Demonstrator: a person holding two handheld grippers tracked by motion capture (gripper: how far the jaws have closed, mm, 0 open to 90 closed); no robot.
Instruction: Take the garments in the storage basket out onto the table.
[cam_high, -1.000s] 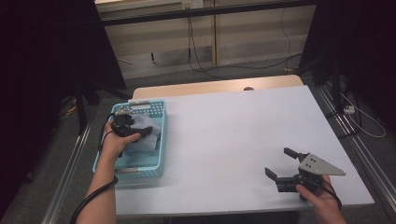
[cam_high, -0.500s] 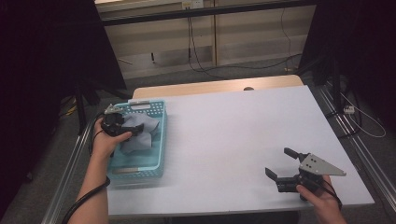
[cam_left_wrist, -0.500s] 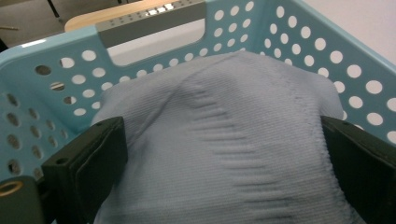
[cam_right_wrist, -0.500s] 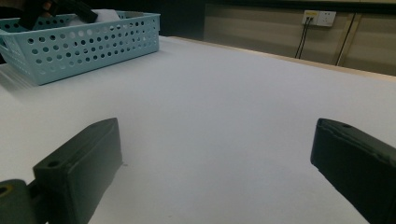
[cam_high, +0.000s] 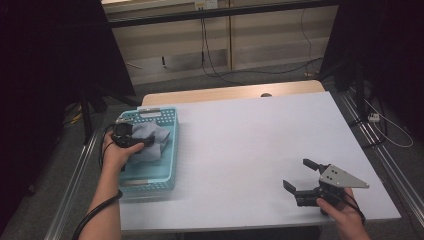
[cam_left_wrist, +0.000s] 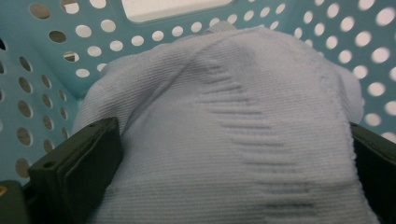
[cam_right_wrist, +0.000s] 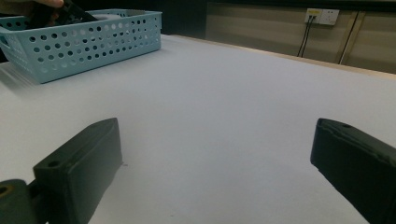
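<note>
A light grey-blue knitted cloth (cam_high: 153, 138) lies bunched in a turquoise perforated basket (cam_high: 173, 150) at the table's left side. My left gripper (cam_high: 134, 142) is down inside the basket at the cloth's left edge. In the left gripper view the cloth (cam_left_wrist: 233, 93) bulges between the two widely spread jaws of the left gripper (cam_left_wrist: 233, 158), with the basket wall (cam_left_wrist: 46, 70) behind. My right gripper (cam_high: 298, 174) rests open near the table's front right, nothing between its jaws. The right gripper view has the right gripper (cam_right_wrist: 219, 154) over bare table and the basket (cam_right_wrist: 84, 42) far off.
The white table (cam_high: 250, 135) stretches wide between basket and right gripper. A wooden strip (cam_high: 235, 92) runs along its far edge. Metal rails (cam_high: 385, 155) flank both sides, and cables (cam_high: 210, 55) lie on the floor beyond.
My left hand and gripper have shifted a little to the left inside the basket, onto the cloth's left edge. The right gripper has stayed put.
</note>
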